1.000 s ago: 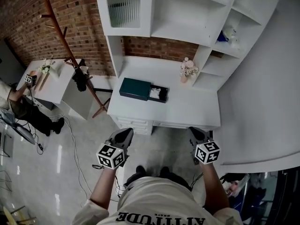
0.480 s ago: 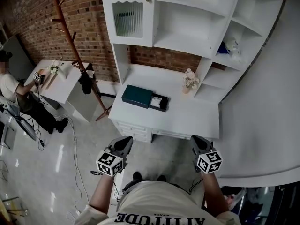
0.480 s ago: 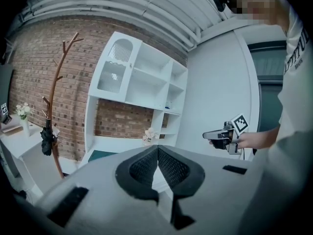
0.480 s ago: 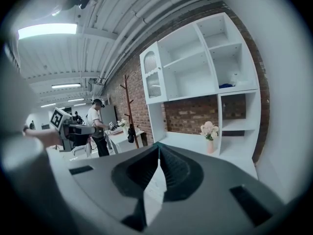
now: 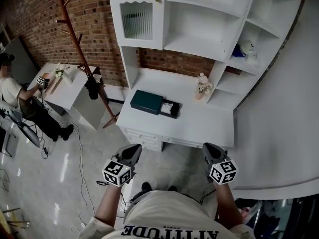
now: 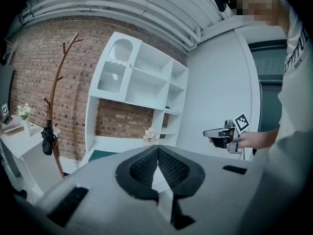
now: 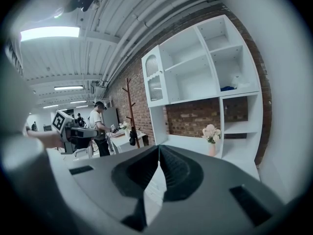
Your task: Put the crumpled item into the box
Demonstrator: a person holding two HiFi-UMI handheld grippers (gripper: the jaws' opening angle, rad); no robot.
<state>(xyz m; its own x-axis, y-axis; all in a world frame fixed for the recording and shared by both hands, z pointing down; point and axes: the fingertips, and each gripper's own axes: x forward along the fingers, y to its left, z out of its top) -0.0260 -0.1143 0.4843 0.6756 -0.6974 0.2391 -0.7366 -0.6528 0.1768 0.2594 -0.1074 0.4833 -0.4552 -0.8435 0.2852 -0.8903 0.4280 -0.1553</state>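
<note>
The white crumpled item [image 5: 168, 105] sits inside the open black tray [image 5: 175, 115] that slides out from the right end of the dark green box [image 5: 146, 101], and the box lies near the back left of the white desk [image 5: 199, 126]. To the right of the box, well apart from it, a small vase of pale flowers [image 5: 201, 86] stands by the desk's back corner. Above the desk rises a white shelf unit [image 5: 199, 19], with a blue and white object [image 5: 240, 48] on a right-hand shelf that is too small to tell. Brick wall [image 5: 40, 19] runs behind, a wooden coat stand [image 5: 75, 39] leans to the left of the desk, and farther left another person [image 5: 15, 101] works at a side table [image 5: 67, 91]. Down at the bottom of the head view, both tools are held up in front of the desk, well short of the box. The left gripper [image 5: 133, 148] has its jaws pressed together with nothing between them, and the right gripper [image 5: 209, 147] is the same, clenched tight and empty, both pointing toward the desk
</note>
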